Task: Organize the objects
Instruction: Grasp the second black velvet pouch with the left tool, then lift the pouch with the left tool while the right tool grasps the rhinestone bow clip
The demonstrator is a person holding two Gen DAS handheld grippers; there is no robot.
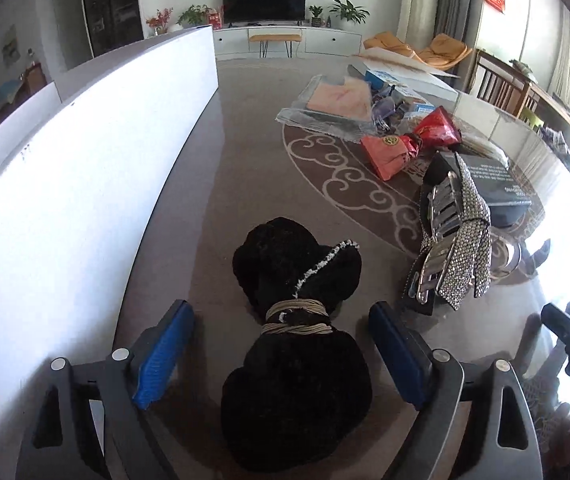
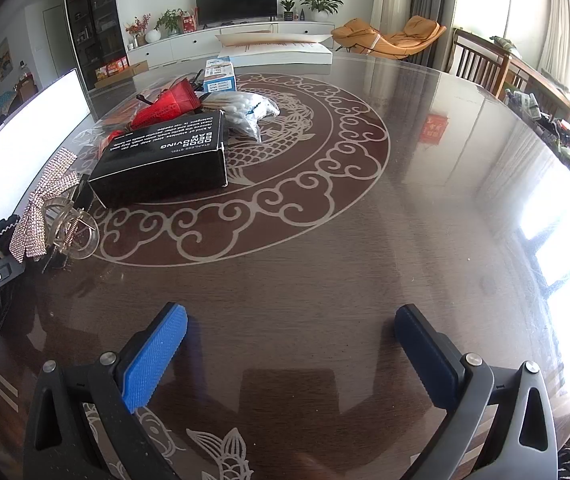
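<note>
Black bow (image 1: pixel 297 344) between spread left gripper (image 1: pixel 281 352) pads (right view: edge only).

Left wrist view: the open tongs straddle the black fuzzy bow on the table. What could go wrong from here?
1. The black bow is soft and lumpy; the left tongs might pinch only one lobe or the cord wrap, so it may slip out.
2. The white bin wall stands close beside it and could catch a finger.
3. The rhinestone bow lies nearby and might be dragged.
</note>
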